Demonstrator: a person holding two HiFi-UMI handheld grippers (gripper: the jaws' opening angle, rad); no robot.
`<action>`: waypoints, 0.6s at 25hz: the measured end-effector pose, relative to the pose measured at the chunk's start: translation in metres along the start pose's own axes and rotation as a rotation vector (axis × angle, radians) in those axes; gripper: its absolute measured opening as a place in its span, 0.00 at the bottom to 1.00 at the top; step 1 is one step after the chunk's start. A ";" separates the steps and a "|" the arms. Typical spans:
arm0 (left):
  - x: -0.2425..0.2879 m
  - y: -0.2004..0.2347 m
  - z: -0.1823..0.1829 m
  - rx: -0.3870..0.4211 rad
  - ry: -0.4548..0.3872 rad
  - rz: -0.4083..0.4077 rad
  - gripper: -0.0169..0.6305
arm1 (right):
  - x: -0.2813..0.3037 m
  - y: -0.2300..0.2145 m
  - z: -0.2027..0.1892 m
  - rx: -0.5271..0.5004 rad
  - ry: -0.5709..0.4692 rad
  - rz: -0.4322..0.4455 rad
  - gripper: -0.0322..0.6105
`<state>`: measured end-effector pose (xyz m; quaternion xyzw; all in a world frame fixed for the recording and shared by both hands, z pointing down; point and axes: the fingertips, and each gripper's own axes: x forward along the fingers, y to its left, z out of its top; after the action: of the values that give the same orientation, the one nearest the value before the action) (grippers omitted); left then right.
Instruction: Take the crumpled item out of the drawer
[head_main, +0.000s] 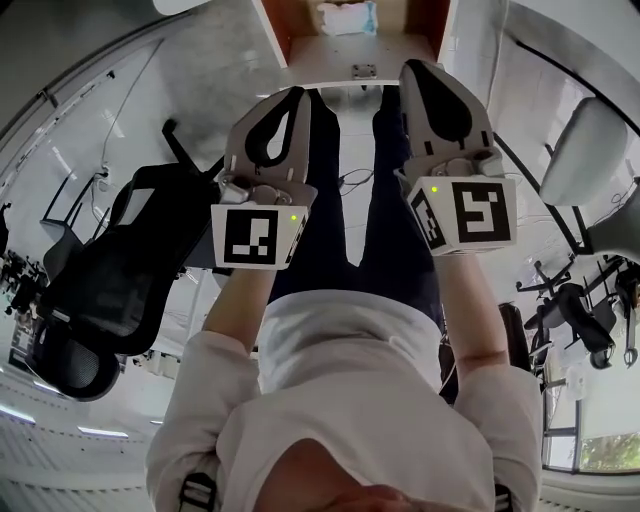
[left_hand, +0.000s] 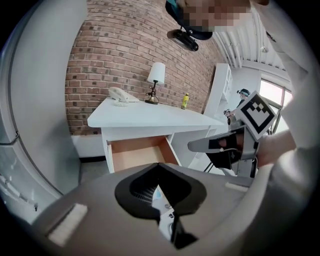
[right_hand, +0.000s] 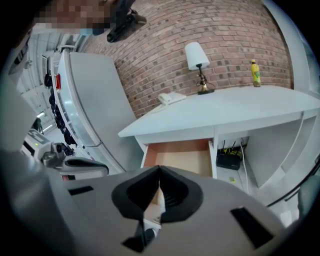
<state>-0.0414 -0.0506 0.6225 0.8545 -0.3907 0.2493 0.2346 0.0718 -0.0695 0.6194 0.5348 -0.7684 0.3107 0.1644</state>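
I have both grippers held out level in front of the person, side by side and apart, pointing at the open drawer (head_main: 318, 52) of a white desk (left_hand: 150, 119). The left gripper (head_main: 297, 98) has its jaws pressed together with nothing between them; its own view shows the tips meeting just below the drawer front. The right gripper (head_main: 418, 72) is the same, jaws together and empty, tips lined up on the drawer's mouth. Neither one touches the drawer or the desk. The crumpled item (head_main: 350, 18), pale blue, lies at the back of the drawer in the head view, well ahead of both sets of tips; I cannot make it out in either gripper view, where only the drawer's tan wooden floor and sides show. On the desk stand a lamp (right_hand: 196, 56), a phone (right_hand: 170, 97) and a small yellow bottle (right_hand: 256, 73), against a brick wall (left_hand: 115, 55). A black router (right_hand: 229, 160) sits on the floor under the desk, right of the drawer. A black chair (head_main: 110, 290) stands to the person's left.
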 end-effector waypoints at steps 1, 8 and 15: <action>-0.001 0.001 -0.004 -0.001 0.010 -0.001 0.04 | 0.005 0.000 -0.006 0.003 0.016 0.002 0.06; -0.006 0.021 -0.012 0.008 -0.024 0.016 0.04 | 0.044 0.009 -0.042 0.039 0.121 0.013 0.42; -0.011 0.028 -0.024 -0.033 0.033 0.012 0.04 | 0.087 -0.001 -0.077 0.048 0.232 -0.041 0.44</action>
<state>-0.0749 -0.0465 0.6403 0.8440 -0.3957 0.2584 0.2535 0.0341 -0.0815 0.7284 0.5148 -0.7253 0.3853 0.2458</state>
